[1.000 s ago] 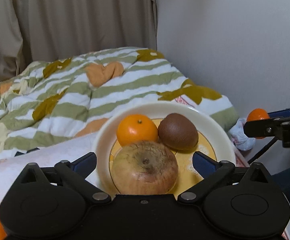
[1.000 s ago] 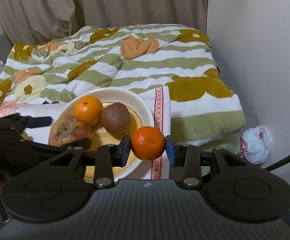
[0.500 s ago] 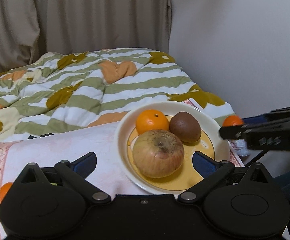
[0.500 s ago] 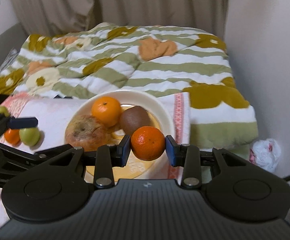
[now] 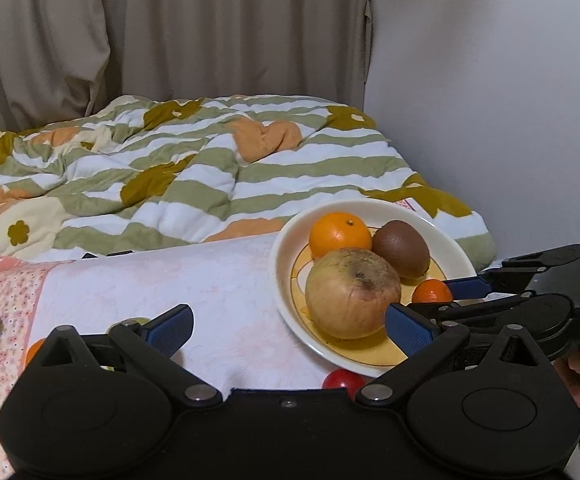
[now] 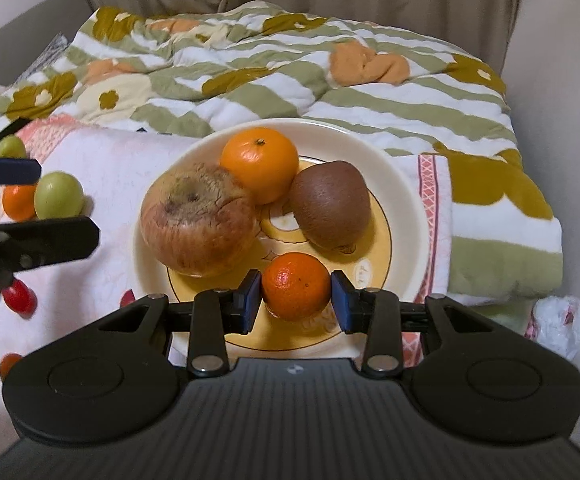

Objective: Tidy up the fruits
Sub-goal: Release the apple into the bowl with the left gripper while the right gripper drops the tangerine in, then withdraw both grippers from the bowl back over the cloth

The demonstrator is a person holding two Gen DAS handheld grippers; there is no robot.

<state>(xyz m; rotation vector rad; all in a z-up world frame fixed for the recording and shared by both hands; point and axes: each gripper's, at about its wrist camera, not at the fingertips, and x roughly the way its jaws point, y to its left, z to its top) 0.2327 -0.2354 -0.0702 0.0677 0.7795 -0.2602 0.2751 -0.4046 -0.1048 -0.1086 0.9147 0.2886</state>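
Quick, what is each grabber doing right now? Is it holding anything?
Left gripper: open, holding nothing.
Right gripper: closed on a small orange, just over the plate.

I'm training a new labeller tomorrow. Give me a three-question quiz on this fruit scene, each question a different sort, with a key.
1. True or false: the right tool is shut on a small orange.
2. Which fruit on the plate is brown and fuzzy? A) kiwi B) apple C) large orange
3. Fill in: the left tool is ____.

Key: 1 true. 2 A, the kiwi; the apple and large orange sit beside it. 3 open, holding nothing.
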